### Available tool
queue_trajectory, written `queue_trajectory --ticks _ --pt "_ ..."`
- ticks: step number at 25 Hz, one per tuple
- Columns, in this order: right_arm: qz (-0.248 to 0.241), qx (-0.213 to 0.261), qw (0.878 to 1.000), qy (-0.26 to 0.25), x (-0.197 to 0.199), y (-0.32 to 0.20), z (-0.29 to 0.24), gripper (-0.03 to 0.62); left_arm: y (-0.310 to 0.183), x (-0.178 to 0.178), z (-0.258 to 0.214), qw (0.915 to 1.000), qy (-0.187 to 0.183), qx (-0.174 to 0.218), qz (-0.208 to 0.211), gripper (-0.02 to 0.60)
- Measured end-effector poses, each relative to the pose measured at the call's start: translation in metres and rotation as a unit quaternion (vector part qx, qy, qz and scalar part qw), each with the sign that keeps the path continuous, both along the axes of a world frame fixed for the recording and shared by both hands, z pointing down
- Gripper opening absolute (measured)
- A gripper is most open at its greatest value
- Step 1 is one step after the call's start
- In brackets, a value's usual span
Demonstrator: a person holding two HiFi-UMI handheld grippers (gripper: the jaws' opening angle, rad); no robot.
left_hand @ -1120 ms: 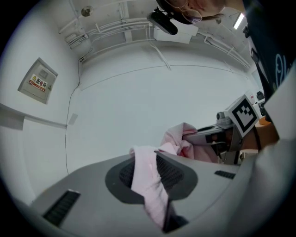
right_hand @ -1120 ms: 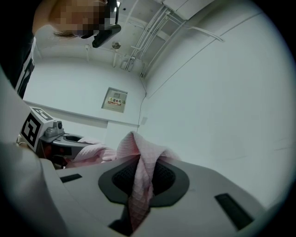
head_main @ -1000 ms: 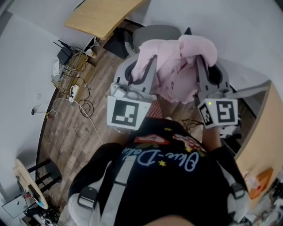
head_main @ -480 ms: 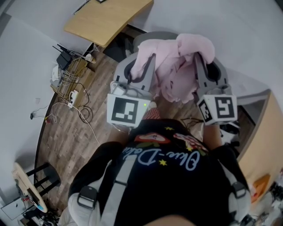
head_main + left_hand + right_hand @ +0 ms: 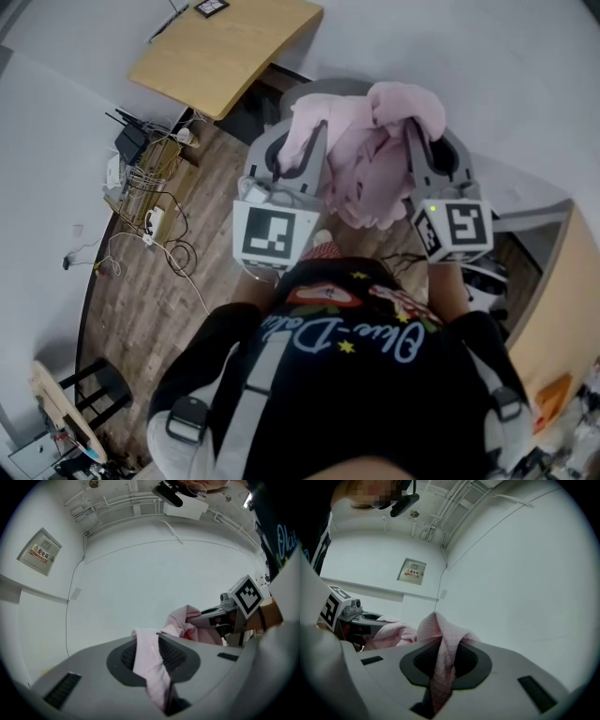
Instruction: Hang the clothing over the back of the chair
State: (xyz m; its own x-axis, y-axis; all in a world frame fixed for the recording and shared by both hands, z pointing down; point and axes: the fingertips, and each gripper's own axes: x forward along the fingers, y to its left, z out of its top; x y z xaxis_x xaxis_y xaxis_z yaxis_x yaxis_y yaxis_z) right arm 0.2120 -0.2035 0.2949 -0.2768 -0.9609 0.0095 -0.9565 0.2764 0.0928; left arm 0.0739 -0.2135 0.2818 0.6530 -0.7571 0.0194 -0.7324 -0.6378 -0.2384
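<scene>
Left gripper (image 5: 302, 150) and right gripper (image 5: 424, 150) are each pinched narrow on a fold of the pink clothing (image 5: 361, 159). It hangs bunched between them above the grey chair (image 5: 323, 89), not yet draped.

Risks:
- The thin pinches could slip if cloth snags the chair's top edge.
- The bunched fabric may land lopsided and slide off.
- The chair is mostly hidden under the cloth, so its back edge is easy to misjudge.

Most of the chair (image 5: 323, 91) behind pink clothing (image 5: 367, 161)

Head view overhead, gripper views close on clothing (image 5: 149, 663)
</scene>
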Motion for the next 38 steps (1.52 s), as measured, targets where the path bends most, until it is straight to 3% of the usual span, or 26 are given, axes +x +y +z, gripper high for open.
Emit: queue_trajectory --ticks 11,16,24,38 --pt "0.020 -0.020 1.000 0.011 -0.001 -0.053 0.024 0.044 -0.058 -0.008 0.030 0.9997 0.003 -0.026 -0.003 0.057" --pt "0.037 -0.029 0.999 0.013 0.000 -0.073 0.030 0.044 -0.080 -0.010 0.041 0.9992 -0.018 -0.035 0.009 0.057" --pt "0.061 -0.055 0.996 0.024 0.006 -0.099 0.051 0.044 -0.111 -0.008 0.065 0.9977 -0.019 -0.063 0.016 0.057" --pt "0.020 -0.116 0.993 0.032 0.014 -0.129 0.092 0.044 -0.128 0.000 0.102 0.9936 -0.021 -0.106 -0.032 0.058"
